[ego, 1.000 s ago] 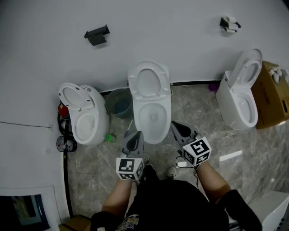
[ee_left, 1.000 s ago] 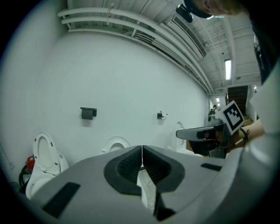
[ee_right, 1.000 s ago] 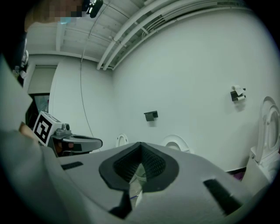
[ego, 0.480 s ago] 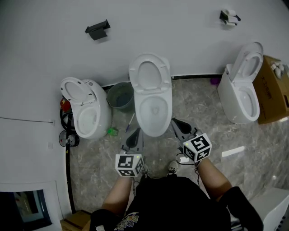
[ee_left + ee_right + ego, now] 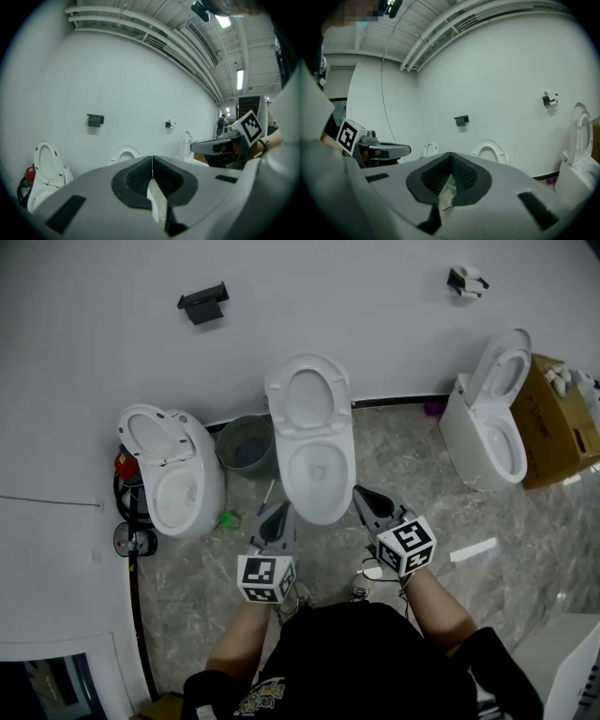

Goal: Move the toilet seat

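The middle toilet (image 5: 317,465) stands against the wall with its white seat (image 5: 307,397) raised upright. My left gripper (image 5: 278,515) is held shut and empty beside the front left of the bowl. My right gripper (image 5: 364,495) is also shut and empty, at the bowl's front right. Neither touches the toilet. In the left gripper view the left gripper (image 5: 152,161) has its pads together, and the raised seat (image 5: 125,153) shows beyond them. The right gripper view shows the right gripper (image 5: 451,157) shut, with the seat (image 5: 490,152) ahead and slightly right.
A second toilet (image 5: 173,474) stands at the left and a third (image 5: 487,423) at the right, both with seats up. A grey bin (image 5: 246,446) sits between the left and middle toilets. A cardboard box (image 5: 553,418) is at far right, and a white strip (image 5: 473,549) lies on the floor.
Both grippers have shifted a little along with the person in front of the middle toilet. Their jaws stay shut and nothing has been touched.
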`<act>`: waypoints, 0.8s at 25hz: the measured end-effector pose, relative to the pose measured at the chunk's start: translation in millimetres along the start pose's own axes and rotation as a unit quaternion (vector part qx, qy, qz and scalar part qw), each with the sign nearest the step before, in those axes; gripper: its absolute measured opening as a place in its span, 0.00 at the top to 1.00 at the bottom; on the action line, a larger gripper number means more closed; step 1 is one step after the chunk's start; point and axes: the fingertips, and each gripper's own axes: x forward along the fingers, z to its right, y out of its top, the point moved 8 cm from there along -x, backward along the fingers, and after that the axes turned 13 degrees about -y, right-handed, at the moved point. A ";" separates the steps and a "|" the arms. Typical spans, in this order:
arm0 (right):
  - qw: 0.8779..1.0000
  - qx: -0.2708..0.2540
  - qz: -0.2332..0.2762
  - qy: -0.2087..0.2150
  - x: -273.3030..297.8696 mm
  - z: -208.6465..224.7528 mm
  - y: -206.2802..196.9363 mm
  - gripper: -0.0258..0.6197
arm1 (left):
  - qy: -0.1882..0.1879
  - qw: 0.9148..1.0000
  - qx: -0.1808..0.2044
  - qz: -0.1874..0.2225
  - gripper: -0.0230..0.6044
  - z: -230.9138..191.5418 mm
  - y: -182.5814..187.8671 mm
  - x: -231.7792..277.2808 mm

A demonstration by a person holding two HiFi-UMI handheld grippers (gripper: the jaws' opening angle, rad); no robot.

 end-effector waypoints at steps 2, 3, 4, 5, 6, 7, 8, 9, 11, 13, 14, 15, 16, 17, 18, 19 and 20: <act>1.000 -0.004 0.002 -0.006 0.2 -10.0 2.5 0.96 | -0.009 1.000 -0.001 0.002 0.95 -6.3 0.4 -5.1; 1.000 -0.006 0.004 -0.009 0.5 -14.2 3.7 0.96 | -0.013 1.000 -0.001 0.004 0.95 -9.1 0.2 -7.0; 1.000 -0.007 0.005 -0.012 0.7 -18.2 4.5 0.96 | -0.017 1.000 -0.002 0.005 0.95 -11.7 -0.2 -8.9; 1.000 -0.008 0.005 -0.015 0.7 -21.8 5.0 0.95 | -0.021 1.000 -0.002 0.006 0.95 -14.0 -0.8 -10.8; 1.000 -0.008 0.006 -0.018 0.2 -25.0 5.2 0.95 | -0.025 1.000 -0.002 0.007 0.95 -15.6 -1.2 -12.7; 1.000 -0.008 0.006 -0.021 -0.7 -27.6 5.3 0.96 | -0.027 1.000 -0.002 0.007 0.95 -16.7 -1.1 -14.5; 1.000 -0.007 0.006 -0.023 -1.8 -29.9 5.5 0.96 | -0.030 1.000 -0.002 0.008 0.95 -17.3 -0.7 -16.2; 1.000 -0.006 0.007 -0.025 -2.7 -32.2 5.6 0.96 | -0.033 0.999 -0.001 0.009 0.95 -17.9 0.1 -17.8; 1.000 -0.006 0.008 -0.028 -3.3 -36.9 5.5 0.95 | -0.037 0.999 0.001 0.011 0.95 -19.7 1.0 -21.1; 1.000 -0.005 0.007 -0.029 -3.3 -41.8 4.7 0.96 | -0.039 0.999 0.000 0.010 0.95 -21.8 0.4 -24.9; 1.000 -0.005 0.007 -0.029 -3.4 -43.8 4.3 0.96 | -0.039 0.999 0.000 0.010 0.95 -22.5 0.1 -26.6; 1.000 -0.004 0.008 -0.030 -3.7 -45.2 4.0 0.96 | -0.039 0.999 -0.001 0.009 0.95 -22.9 0.0 -27.8; 1.000 -0.004 0.008 -0.030 -3.8 -46.1 3.7 0.96 | -0.040 0.999 0.000 0.009 0.95 -23.3 0.1 -28.6; 0.999 -0.003 0.008 -0.031 -3.9 -46.7 3.1 0.96 | -0.040 0.999 0.000 0.009 0.95 -23.6 0.0 -29.2; 0.999 -0.003 0.007 -0.032 -3.9 -47.4 2.1 0.95 | -0.041 0.999 0.000 0.009 0.95 -23.9 -0.4 -29.9; 0.999 -0.002 0.007 -0.032 -4.0 -48.2 1.1 0.96 | -0.041 0.999 0.000 0.009 0.95 -24.0 -0.8 -30.6; 0.999 -0.001 0.006 -0.032 -4.4 -48.7 0.4 0.95 | -0.042 0.999 0.000 0.010 0.95 -23.7 -1.0 -31.2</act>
